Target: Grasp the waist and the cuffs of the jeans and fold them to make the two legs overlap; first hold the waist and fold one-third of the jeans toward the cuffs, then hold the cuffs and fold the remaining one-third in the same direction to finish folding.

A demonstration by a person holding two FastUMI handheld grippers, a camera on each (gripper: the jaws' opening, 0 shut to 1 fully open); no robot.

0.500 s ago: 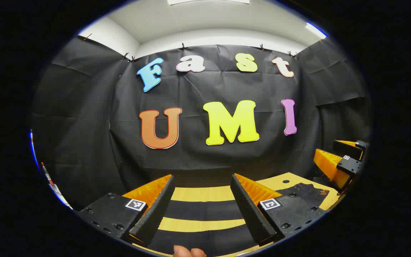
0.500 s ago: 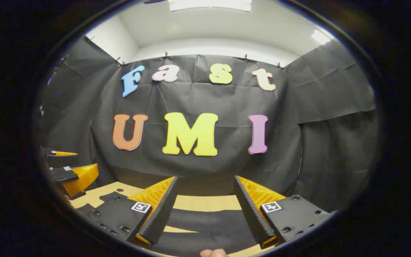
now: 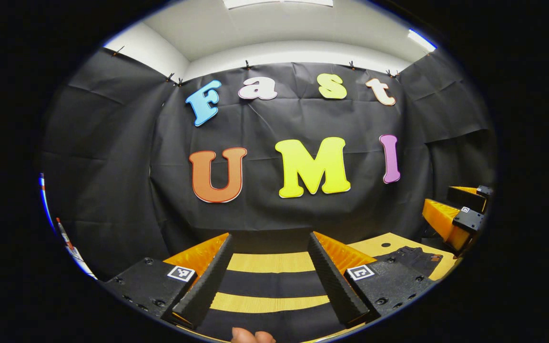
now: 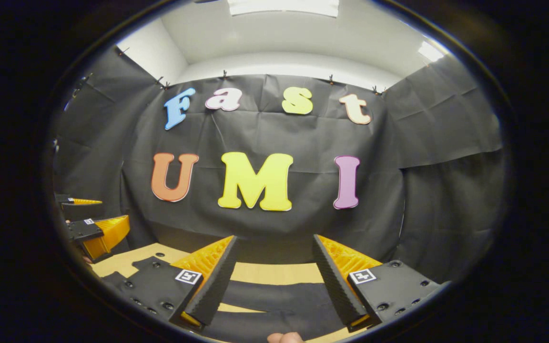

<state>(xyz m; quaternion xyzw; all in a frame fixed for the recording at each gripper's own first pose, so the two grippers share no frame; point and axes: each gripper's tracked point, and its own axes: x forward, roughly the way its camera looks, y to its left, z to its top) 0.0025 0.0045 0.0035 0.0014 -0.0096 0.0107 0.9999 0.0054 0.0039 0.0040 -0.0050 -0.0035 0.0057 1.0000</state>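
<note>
Black jeans lie flat on a wooden table point(image 3: 269, 262). In the left gripper view their two legs point(image 3: 274, 283) cross as dark bands under my left gripper point(image 3: 269, 237), which hangs open above them with nothing between its fingers. The waist end point(image 3: 415, 259) lies to the right, below the other gripper point(image 3: 439, 202). In the right gripper view, dark denim point(image 4: 279, 293) lies beneath my right gripper point(image 4: 275, 238), also open and holding nothing. The left gripper point(image 4: 105, 224) hovers at that view's far left edge.
The black cloth wall point(image 3: 274, 209) stands close behind the table's far edge. A small dark hole point(image 3: 385, 245) marks the tabletop near the waist. A person's fingertip point(image 3: 250, 336) shows at the bottom of each view. Bare wood point(image 4: 274, 271) shows past the jeans.
Both views have shifted slightly, with the wall sitting a little lower in frame. The jeans have not moved, and both grippers stay open.
</note>
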